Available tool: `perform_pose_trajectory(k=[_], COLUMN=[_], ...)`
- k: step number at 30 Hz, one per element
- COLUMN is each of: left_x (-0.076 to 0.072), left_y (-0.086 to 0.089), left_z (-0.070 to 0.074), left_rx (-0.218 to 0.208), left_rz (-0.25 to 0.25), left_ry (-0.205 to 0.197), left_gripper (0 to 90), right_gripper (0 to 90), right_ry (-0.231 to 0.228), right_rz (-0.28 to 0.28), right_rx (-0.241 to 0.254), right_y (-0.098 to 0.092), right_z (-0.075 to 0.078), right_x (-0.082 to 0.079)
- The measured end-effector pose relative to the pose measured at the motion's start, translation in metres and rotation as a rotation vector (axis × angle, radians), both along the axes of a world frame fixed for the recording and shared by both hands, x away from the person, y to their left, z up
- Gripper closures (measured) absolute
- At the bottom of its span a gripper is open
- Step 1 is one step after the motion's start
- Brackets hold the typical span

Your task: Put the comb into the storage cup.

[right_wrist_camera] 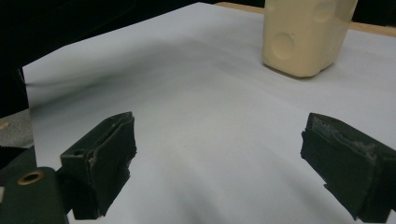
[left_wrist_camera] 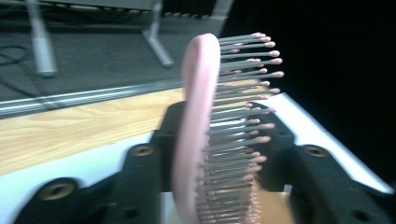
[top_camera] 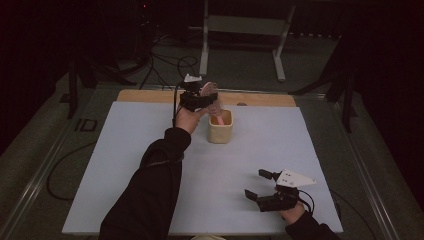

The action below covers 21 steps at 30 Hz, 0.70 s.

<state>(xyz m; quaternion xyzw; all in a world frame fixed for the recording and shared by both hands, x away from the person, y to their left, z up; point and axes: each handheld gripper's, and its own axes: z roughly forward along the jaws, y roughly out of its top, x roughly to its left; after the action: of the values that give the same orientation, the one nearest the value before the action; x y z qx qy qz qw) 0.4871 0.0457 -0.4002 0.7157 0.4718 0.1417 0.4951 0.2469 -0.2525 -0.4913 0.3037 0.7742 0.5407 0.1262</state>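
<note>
A pink hairbrush point(left_wrist_camera: 196, 116) stands upright between my left gripper's point(left_wrist_camera: 223, 140) jaws, its grey bristles pointing at the right-hand jaw. The bristles look straight and unbent, and the pads lie close on both sides without visibly pressing. In the high view my left gripper point(top_camera: 206, 98) is at the far middle of the table, with the hairbrush point(top_camera: 214, 104) reaching down into a cream cup point(top_camera: 220, 128). My right gripper point(top_camera: 255, 183) rests low near the front right edge, open, with nothing between its jaws point(right_wrist_camera: 224, 154). The cream cup point(right_wrist_camera: 303, 37) stands ahead of it.
A white sheet point(top_camera: 125, 165) covers the table, and a wooden strip point(top_camera: 150, 96) shows along its far edge. Beyond the table are a metal stand point(top_camera: 240, 25) and cables point(top_camera: 170, 62) on the dark floor.
</note>
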Motion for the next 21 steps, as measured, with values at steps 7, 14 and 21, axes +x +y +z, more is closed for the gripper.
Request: perform_pose_trajectory(k=[7,14,21], left_x=[0.0015,-0.0007,-0.0056], left_y=[0.0023,0.0043,0.0079], left_z=[0.0002,0.0035,0.0078], left_rx=[0.012,0.009,-0.001], left_rz=[0.006,-0.018,-0.111], left_ry=[0.035,0.048,0.029], left_gripper=[36.4,15.6,0.5], right_gripper=[9.9,9.9,9.9], right_ry=[0.006,0.004,0.002], right_rz=[-0.008,-0.011,-0.016], right_rx=[0.005,0.006,0.010], right_y=[-0.0011,-0.0017,-0.0018], right_z=[0.0002,0.0003,0.0014], right_x=[0.0002,0.0004,0.0000])
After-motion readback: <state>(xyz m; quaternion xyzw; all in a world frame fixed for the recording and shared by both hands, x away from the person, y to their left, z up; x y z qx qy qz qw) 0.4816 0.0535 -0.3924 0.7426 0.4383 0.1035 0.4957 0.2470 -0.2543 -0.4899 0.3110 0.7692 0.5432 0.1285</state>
